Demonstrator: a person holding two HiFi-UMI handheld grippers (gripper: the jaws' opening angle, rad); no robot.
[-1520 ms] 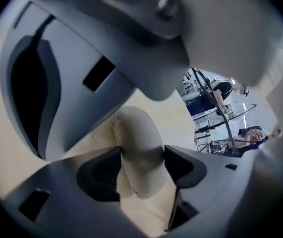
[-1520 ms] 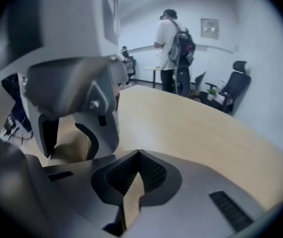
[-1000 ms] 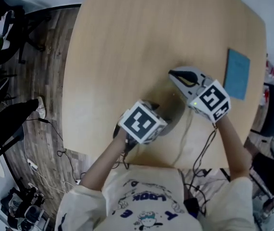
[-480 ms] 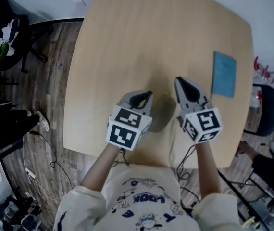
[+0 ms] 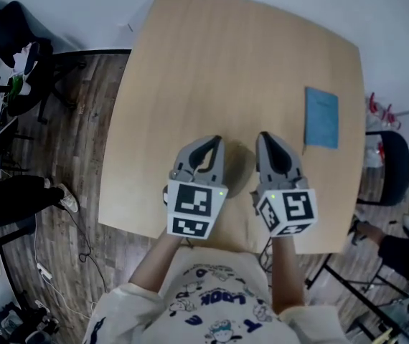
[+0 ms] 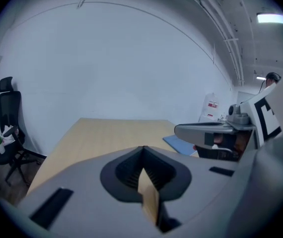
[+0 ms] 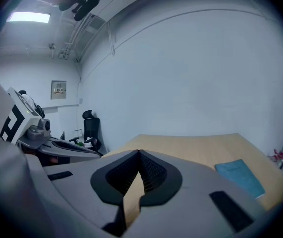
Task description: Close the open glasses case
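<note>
In the head view a dim brownish oval [image 5: 237, 168] lies on the table [image 5: 190, 63] between my two grippers. It may be the glasses case, but I cannot tell whether it is closed. My left gripper [image 5: 215, 141] hovers above the near table edge. Its jaws have just been closing, and in the left gripper view [image 6: 142, 148] they meet with nothing between them. My right gripper [image 5: 262, 135] hangs beside it. Its jaws also stand shut and empty in the right gripper view [image 7: 139, 152]. Neither gripper touches anything.
A flat blue rectangular item [image 5: 321, 117] lies at the table's right edge. A black office chair [image 5: 18, 49] stands on the wood floor to the left. Another chair [image 5: 392, 165] stands right of the table. Cables lie on the floor at the lower left [image 5: 46, 271].
Both grippers have lifted off the table and drawn back toward the near edge, tilting from downward to nearly level. The left gripper's jaws have gone from wide open to shut.
</note>
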